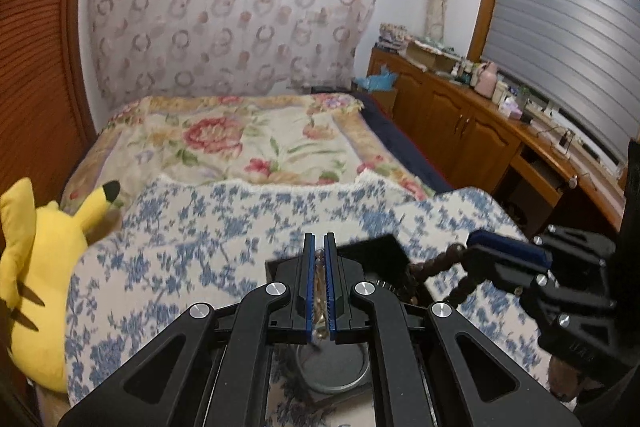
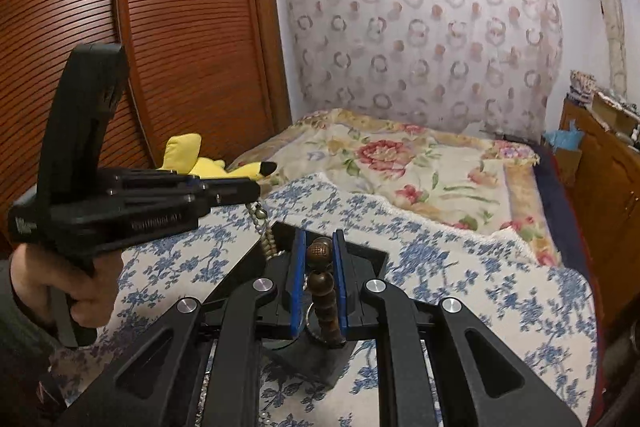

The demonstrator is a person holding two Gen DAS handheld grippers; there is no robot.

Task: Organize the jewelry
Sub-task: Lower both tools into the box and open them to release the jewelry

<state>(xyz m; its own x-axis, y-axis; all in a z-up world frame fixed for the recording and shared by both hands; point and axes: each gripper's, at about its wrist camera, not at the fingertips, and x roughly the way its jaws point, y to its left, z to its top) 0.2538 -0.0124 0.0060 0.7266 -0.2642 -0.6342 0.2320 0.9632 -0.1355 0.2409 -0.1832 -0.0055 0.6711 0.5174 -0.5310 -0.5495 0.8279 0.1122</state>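
I see the bed (image 1: 248, 143) filling most of both views, a floral cover at its far end and a blue-flowered cloth (image 1: 208, 227) near me. The wardrobe (image 2: 168, 39) stands along one side, the cabinet (image 1: 460, 123) with clutter on top along the other. A yellow plush (image 1: 44, 267) lies at the bed's edge beside the wardrobe. Below my tools sits a black box (image 2: 320, 355), its lid up, on the cloth. My left tool (image 1: 319, 247) is clamped on a pale bead chain (image 2: 260, 223) that dangles toward the box. My right tool (image 2: 320, 247) is clamped on a brown bead bracelet (image 2: 320, 287), hanging above the box. The tool frames hide much of the box.
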